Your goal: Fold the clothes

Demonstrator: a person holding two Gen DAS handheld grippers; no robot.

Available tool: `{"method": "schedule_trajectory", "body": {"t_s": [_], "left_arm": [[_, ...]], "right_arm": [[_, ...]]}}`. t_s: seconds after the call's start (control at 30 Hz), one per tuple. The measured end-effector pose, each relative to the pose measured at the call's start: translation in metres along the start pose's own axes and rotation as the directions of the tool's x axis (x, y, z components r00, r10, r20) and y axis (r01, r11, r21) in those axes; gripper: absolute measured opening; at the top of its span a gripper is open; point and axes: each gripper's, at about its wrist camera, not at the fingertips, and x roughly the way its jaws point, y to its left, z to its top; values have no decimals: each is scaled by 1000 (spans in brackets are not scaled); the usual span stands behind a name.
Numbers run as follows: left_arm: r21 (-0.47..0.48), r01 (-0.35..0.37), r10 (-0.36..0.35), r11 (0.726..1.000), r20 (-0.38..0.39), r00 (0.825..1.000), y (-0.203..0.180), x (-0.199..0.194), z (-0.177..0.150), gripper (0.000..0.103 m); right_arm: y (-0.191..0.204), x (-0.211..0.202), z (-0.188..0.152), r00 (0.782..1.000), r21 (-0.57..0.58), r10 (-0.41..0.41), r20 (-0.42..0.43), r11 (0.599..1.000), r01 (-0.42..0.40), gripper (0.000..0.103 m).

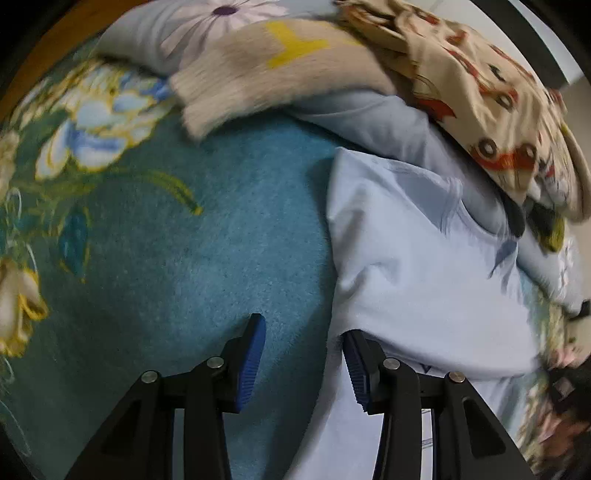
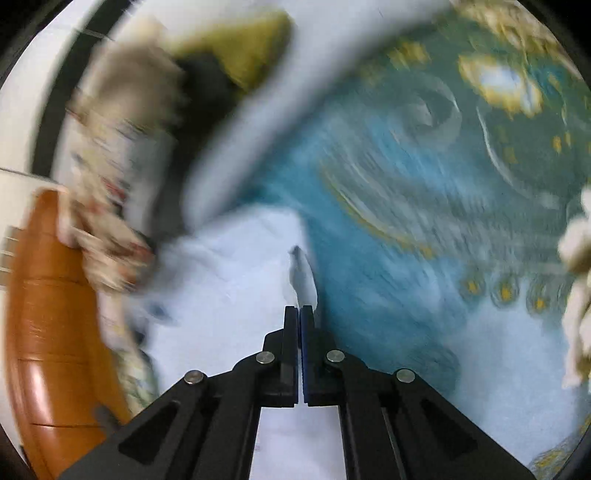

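A pale blue garment (image 1: 424, 277) lies flat on a teal plush blanket (image 1: 203, 240) with a flower print. My left gripper (image 1: 303, 326) is open at the garment's left edge. Its left finger is over the bare blanket and its right finger sits at the edge of the cloth, with no fabric pinched between the pads. In the blurred right wrist view, my right gripper (image 2: 299, 308) is shut on a fold of the same pale blue garment (image 2: 229, 295). A small peak of fabric sticks out past its tips, beside the blanket (image 2: 388, 258).
A beige knit sweater (image 1: 280, 74) with a yellow letter, a car-print cloth (image 1: 498, 110) and a flowered pillow (image 1: 207, 22) are piled along the garment's far side. More bunched clothes (image 2: 122, 129) lie at the left, next to an orange wooden bed frame (image 2: 48, 314).
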Motion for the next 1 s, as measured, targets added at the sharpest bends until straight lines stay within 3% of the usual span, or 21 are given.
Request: {"method": "schedule_trajectory", "body": {"t_s": [0.07,0.27,0.5,0.6,0.77,0.87,1.0], "left_arm": [[-20,18,-19,1000,-8,1000,3,0,1,46],[-104,87,-94,991,-59,994,11,1,2,46],[-177,197,-218,964,-110,970,27,-12,-20,47],[-176,202,-228,963,-139,964,32,-17,-36,47],[-146,199,-225,969,-198,954,37,-23,-67,47],[-122,211,-235,970,-240,942,42,-23,-83,47],[-70,226,-236,972,-289,928,33,-21,-105,47]], "right_arm": [[-8,14,-6,999,0,-37,-36,999,37,1],[-1,-2,-3,998,-35,-56,-14,998,56,3],[-27,-22,-31,999,12,-32,-26,999,32,8],[-45,-31,-46,998,75,-13,-58,997,17,12],[-52,-39,-70,989,41,-20,-149,999,26,16],[-64,-47,-83,980,67,27,-195,998,-14,28],[-80,-54,-99,968,105,29,-250,994,-3,29]]}}
